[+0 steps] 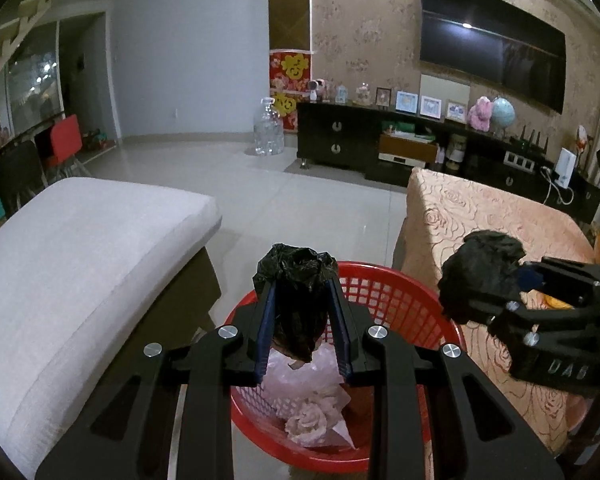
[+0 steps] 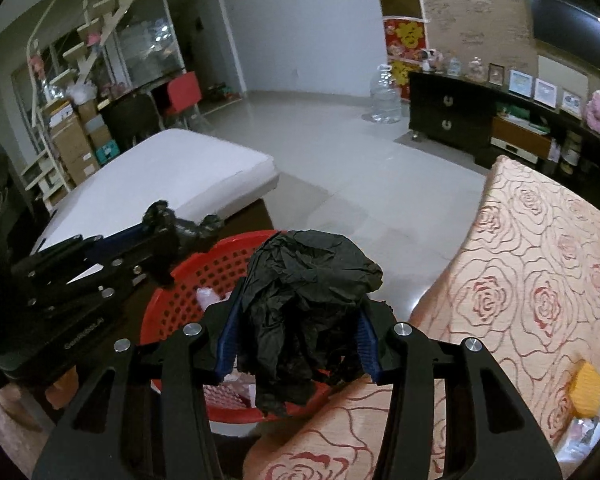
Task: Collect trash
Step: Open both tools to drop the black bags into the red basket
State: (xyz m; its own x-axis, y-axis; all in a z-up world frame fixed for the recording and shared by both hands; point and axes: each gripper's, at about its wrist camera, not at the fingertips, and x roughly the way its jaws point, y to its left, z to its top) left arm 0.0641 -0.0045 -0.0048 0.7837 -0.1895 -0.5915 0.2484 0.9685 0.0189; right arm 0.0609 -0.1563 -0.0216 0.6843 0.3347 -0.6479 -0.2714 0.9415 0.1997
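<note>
- Left gripper [image 1: 302,280] jaws are pinching a crumpled black bag [image 1: 296,296] over the red basket [image 1: 400,300].
- Right gripper [image 2: 300,312] jaws are clamping another black wad [image 2: 308,300], at three o'clock beside the rose-patterned counter [image 2: 540,280].

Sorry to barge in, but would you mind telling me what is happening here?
A person is collecting trash. The left hand-held gripper holds a crumpled black bag above the red basket, which already contains pink wrapping. The right hand-held gripper grips another black wad beside the rose-patterned table.
</note>
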